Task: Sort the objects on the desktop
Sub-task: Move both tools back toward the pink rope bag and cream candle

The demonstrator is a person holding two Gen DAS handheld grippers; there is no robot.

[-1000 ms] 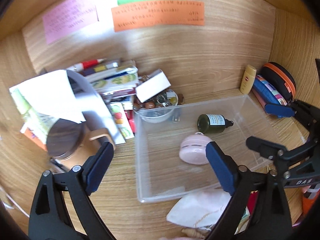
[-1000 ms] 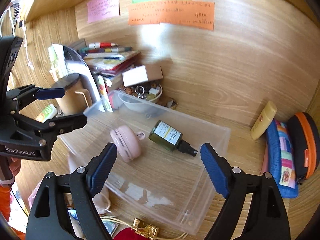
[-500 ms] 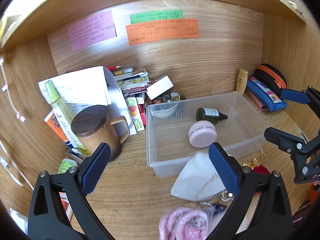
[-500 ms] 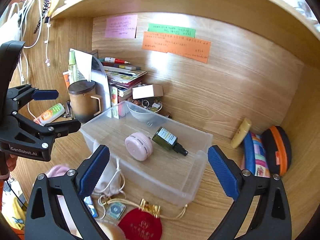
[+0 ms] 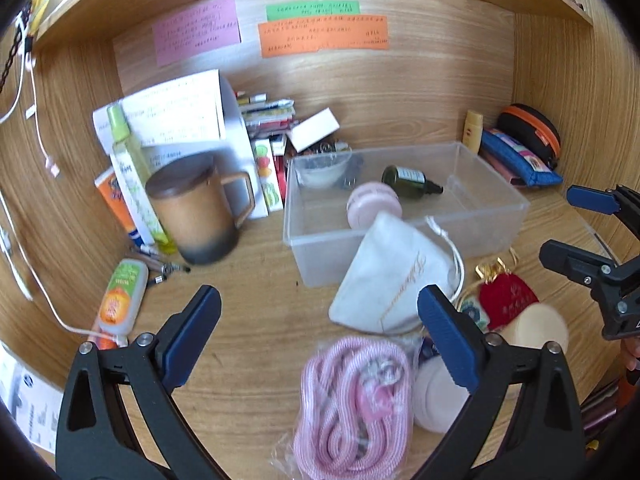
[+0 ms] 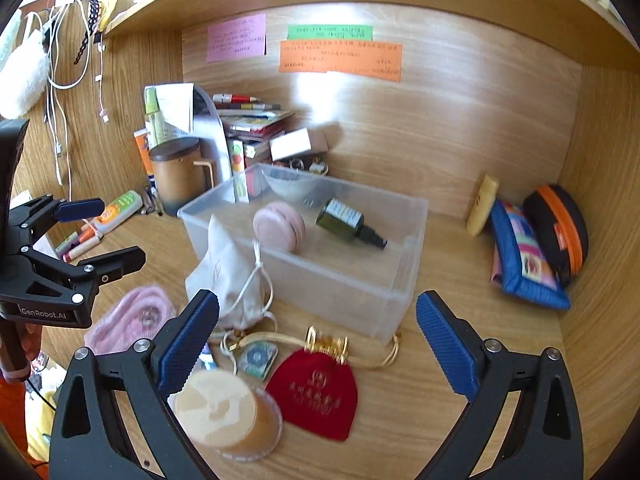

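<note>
A clear plastic bin [image 5: 494, 216] [image 6: 340, 280] holds a pink round case [image 5: 374, 204] [image 6: 279, 226] and a dark green bottle [image 5: 410, 178] [image 6: 346, 220]. Against its front leans a white drawstring pouch [image 5: 394, 280] [image 6: 228, 276]. Nearer lie a bagged pink cord [image 5: 356, 404] [image 6: 128, 320], a red velvet pouch [image 5: 506, 300] [image 6: 316, 396] and a round beige compact [image 6: 224, 412]. My left gripper [image 5: 318, 334] [image 6: 100, 232] hangs open above the cord. Above the red pouch my right gripper [image 6: 316, 344] [image 5: 576, 224] is open, with nothing between its fingers.
A brown lidded mug [image 5: 192, 208], spray bottle [image 5: 130, 168], papers and stacked books [image 5: 268, 120] crowd the back left. Tubes and pens [image 5: 120, 300] lie at the left. A yellow tube [image 6: 482, 204], blue pouch [image 6: 524, 260] and black-orange case [image 6: 560, 228] sit at the right wall.
Both grippers have drawn back from over the bin toward the desk's front. The white pouch, pink cord, red pouch and compact have come into view.
</note>
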